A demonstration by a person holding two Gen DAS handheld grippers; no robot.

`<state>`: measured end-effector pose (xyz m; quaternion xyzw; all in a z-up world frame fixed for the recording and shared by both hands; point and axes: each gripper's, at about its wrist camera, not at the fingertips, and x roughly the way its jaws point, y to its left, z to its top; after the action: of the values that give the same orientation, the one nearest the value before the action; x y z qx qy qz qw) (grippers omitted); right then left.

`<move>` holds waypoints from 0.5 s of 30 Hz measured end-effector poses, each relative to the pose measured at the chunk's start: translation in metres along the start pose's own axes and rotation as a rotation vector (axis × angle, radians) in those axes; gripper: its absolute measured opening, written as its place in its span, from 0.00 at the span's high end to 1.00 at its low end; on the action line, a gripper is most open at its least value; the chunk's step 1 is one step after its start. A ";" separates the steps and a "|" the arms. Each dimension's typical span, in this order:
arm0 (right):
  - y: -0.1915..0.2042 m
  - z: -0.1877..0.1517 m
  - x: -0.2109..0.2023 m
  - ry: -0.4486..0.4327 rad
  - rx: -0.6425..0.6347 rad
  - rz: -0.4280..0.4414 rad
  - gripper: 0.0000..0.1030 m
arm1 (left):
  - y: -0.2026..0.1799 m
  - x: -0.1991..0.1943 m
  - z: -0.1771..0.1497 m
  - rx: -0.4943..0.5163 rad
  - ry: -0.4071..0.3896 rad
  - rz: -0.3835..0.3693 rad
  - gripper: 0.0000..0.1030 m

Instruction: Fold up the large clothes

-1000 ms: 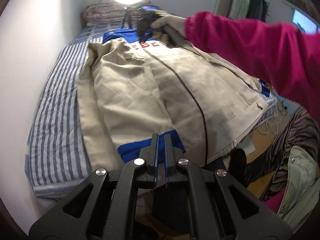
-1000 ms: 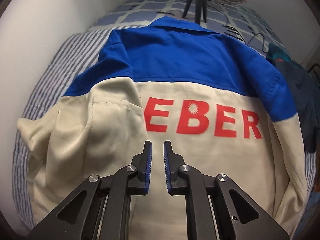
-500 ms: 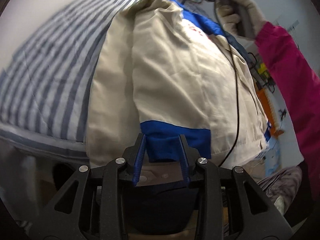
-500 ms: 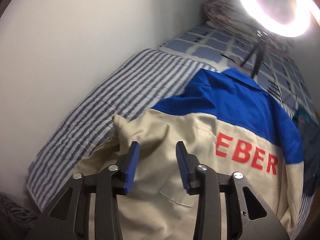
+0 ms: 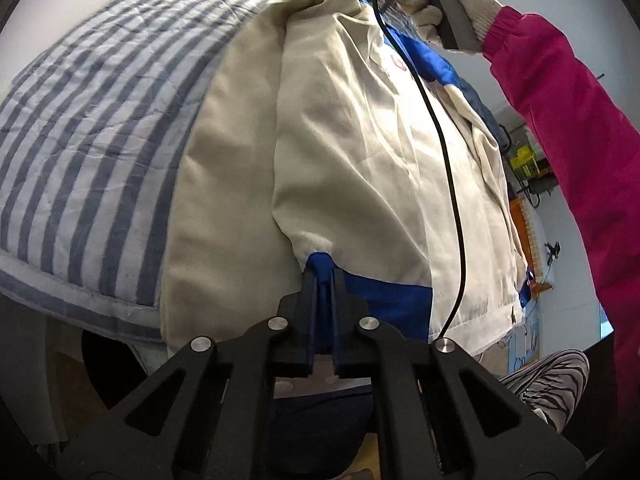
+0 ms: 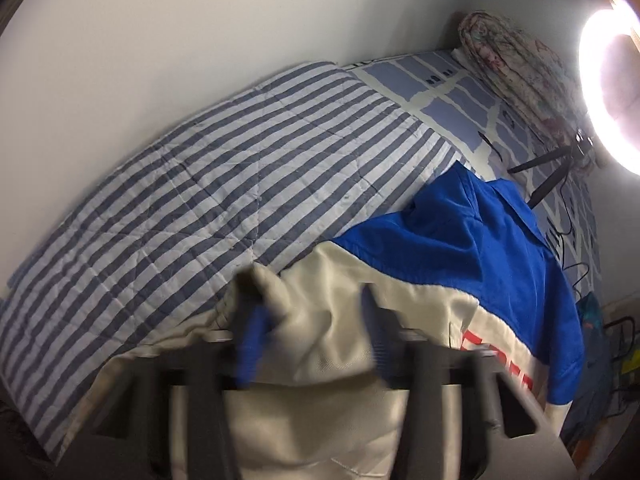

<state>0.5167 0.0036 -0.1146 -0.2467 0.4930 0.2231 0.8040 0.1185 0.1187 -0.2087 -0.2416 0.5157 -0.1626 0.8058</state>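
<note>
I have the cream and blue jacket [image 5: 352,152] spread over the striped quilt [image 5: 100,120] on the bed, its hem hanging past the near edge and its blue yoke [image 6: 472,264] toward the far end, where a checked sheet [image 6: 460,92] takes over. Red lettering [image 6: 496,356] crosses the back just under the yoke. My left gripper [image 5: 323,280] sits at the near edge with its jaws drawn nearly together, pinching the blue cuff [image 5: 384,300] of the folded-in sleeve. My right gripper [image 6: 312,332] is blurred in its own view; its jaws stand wide apart with a bunched fold of cream cloth between them, and I cannot tell whether either pad presses on it. From the left view I see my gloved right hand [image 5: 436,4] on the gripper's handle above the jacket's shoulder end, pink sleeve [image 5: 568,128] behind it, a black cable [image 5: 444,152] trailing down across the cloth. A ring light [image 6: 612,92] on a small tripod [image 6: 556,176] glows at the bed's far end beside a rolled floral blanket [image 6: 516,60].
</note>
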 end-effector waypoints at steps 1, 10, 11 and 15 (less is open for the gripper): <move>0.003 0.004 -0.001 -0.005 -0.012 -0.014 0.91 | 0.000 -0.003 -0.001 0.001 -0.008 0.002 0.98; 0.044 0.059 0.023 0.014 -0.133 -0.044 0.93 | 0.015 -0.048 -0.007 -0.005 -0.108 0.079 0.98; 0.052 0.061 0.036 0.027 -0.141 -0.050 0.93 | 0.019 -0.046 -0.007 -0.017 -0.102 0.084 0.98; 0.071 0.051 0.085 0.094 -0.151 -0.075 0.92 | 0.026 -0.038 -0.006 -0.044 -0.069 0.041 0.98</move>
<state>0.5442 0.0999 -0.1833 -0.3352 0.5023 0.2174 0.7668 0.0976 0.1587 -0.1963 -0.2542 0.4961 -0.1262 0.8206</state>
